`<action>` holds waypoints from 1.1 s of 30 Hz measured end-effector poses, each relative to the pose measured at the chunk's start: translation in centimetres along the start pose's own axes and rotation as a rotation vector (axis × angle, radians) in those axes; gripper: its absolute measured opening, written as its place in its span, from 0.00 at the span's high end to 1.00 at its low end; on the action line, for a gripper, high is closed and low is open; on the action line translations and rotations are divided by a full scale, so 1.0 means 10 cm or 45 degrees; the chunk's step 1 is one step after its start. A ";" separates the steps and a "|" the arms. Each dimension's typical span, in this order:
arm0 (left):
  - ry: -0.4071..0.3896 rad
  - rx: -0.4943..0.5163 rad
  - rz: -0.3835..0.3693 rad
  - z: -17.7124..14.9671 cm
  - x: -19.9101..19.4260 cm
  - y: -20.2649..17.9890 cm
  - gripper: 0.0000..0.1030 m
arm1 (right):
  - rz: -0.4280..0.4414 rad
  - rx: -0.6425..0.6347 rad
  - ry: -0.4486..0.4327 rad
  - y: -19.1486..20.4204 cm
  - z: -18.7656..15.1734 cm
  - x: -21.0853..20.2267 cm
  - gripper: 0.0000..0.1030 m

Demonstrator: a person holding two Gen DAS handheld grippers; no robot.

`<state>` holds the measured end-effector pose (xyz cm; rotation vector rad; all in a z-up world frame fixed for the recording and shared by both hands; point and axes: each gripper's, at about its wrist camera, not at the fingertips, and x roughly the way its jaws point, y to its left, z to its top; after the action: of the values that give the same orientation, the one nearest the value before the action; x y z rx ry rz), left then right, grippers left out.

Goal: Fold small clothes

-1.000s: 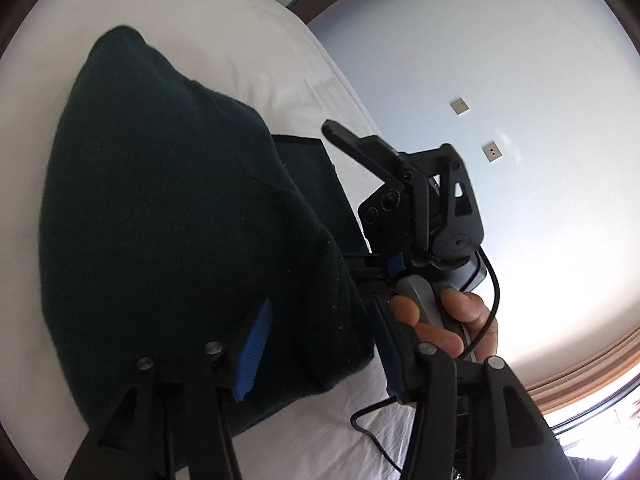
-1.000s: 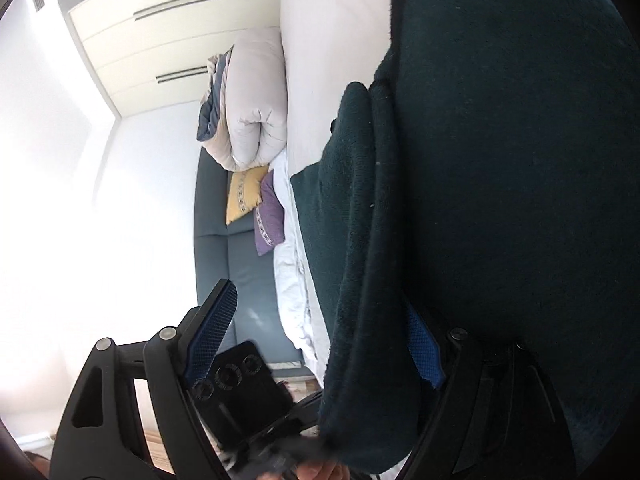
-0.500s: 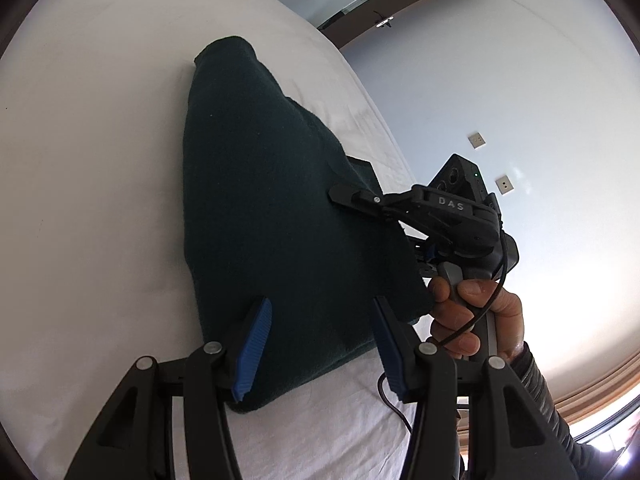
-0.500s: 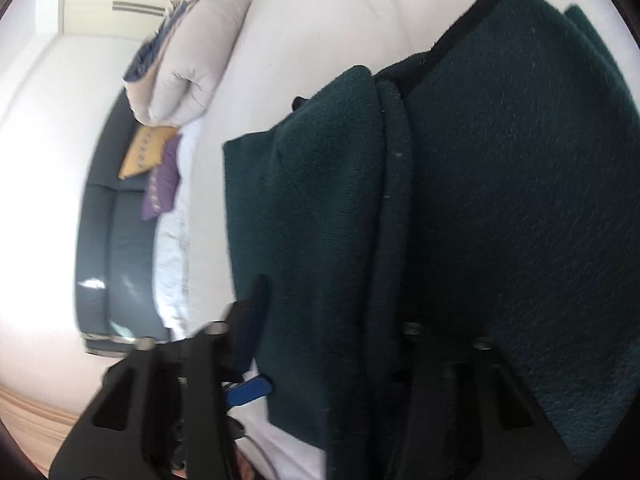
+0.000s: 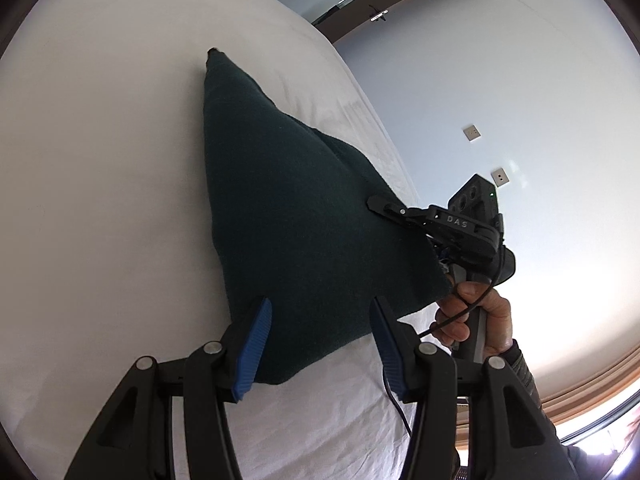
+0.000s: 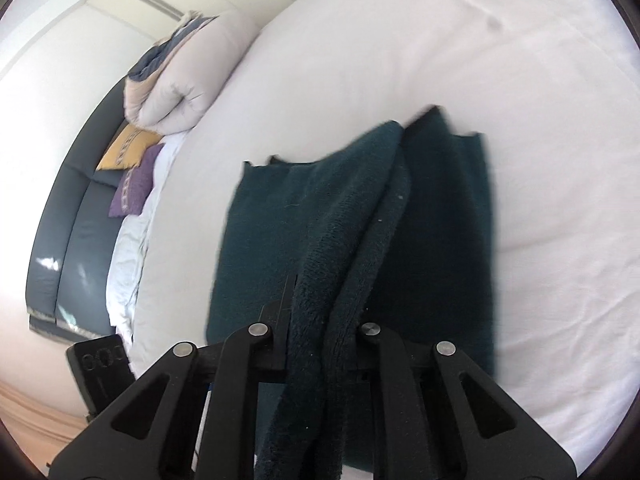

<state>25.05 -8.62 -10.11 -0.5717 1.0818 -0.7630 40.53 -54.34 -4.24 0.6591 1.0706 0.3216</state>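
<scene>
A dark green fleece garment lies folded on the white bed. My left gripper is open, its blue pads astride the garment's near corner without pressing on it. My right gripper, held by a hand, comes in from the right onto the garment's right edge. In the right wrist view the right gripper has its jaws closing tight on a bunched fold of the garment. That fold rises from the bed, and its pads are hidden by the cloth.
A rolled duvet, a yellow cushion and a purple cushion sit on a dark sofa beyond the bed's far left edge. White sheet spreads around the garment. A wall with sockets stands to the right.
My right gripper went from wide open beside the garment's edge to clamped on it and rose, rolling upright. My left gripper drew back, so the garment looks smaller and farther off.
</scene>
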 end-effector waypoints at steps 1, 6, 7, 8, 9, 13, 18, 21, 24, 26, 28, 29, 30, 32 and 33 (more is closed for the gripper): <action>0.006 0.003 0.005 -0.01 0.02 -0.02 0.48 | -0.003 0.041 -0.008 -0.14 -0.01 -0.03 0.88; 0.038 0.000 0.029 0.03 0.15 0.01 0.48 | 0.065 0.159 -0.046 -0.76 -0.14 -0.07 0.88; 0.040 0.000 0.033 0.05 0.17 0.00 0.49 | 0.073 0.162 -0.049 -0.79 -0.15 -0.05 0.88; 0.040 0.003 0.036 0.07 0.17 0.01 0.48 | 0.076 0.163 -0.058 -0.76 -0.14 0.01 0.88; 0.040 0.013 0.040 0.10 0.16 0.01 0.48 | 0.067 0.164 -0.067 -0.73 -0.13 0.01 0.88; 0.030 0.038 0.058 0.19 0.18 0.00 0.48 | 0.040 0.121 -0.109 -0.77 -0.18 -0.15 0.88; 0.033 0.051 0.077 0.18 0.11 -0.06 0.48 | 0.099 0.190 -0.077 -1.02 -0.19 -0.15 0.90; 0.040 0.067 0.088 0.13 0.04 -0.08 0.48 | 0.133 0.225 -0.080 -1.10 -0.12 -0.09 0.90; 0.044 0.066 0.102 0.12 0.01 -0.08 0.48 | 0.112 0.198 -0.070 -1.12 -0.05 -0.06 0.89; 0.037 0.074 0.107 0.07 -0.07 -0.06 0.45 | 0.141 0.211 -0.055 -1.14 -0.04 -0.06 0.88; 0.031 0.092 0.120 0.09 -0.06 -0.09 0.44 | 0.169 0.232 -0.044 -1.14 -0.06 -0.11 0.85; 0.029 0.102 0.128 0.09 -0.07 -0.10 0.44 | 0.166 0.243 -0.049 -1.15 -0.09 -0.16 0.84; 0.029 0.108 0.133 0.10 -0.05 -0.12 0.44 | 0.149 0.241 -0.066 -1.15 -0.12 -0.23 0.83; 0.029 0.123 0.147 0.13 -0.04 -0.14 0.44 | 0.095 0.216 -0.105 -1.13 -0.21 -0.40 0.79; 0.029 0.136 0.159 0.17 -0.02 -0.17 0.44 | 0.081 0.213 -0.109 -1.12 -0.23 -0.45 0.79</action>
<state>26.08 -9.45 -8.14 -0.4022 1.0804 -0.7151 35.68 -64.55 -8.94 0.8510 1.0030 0.2583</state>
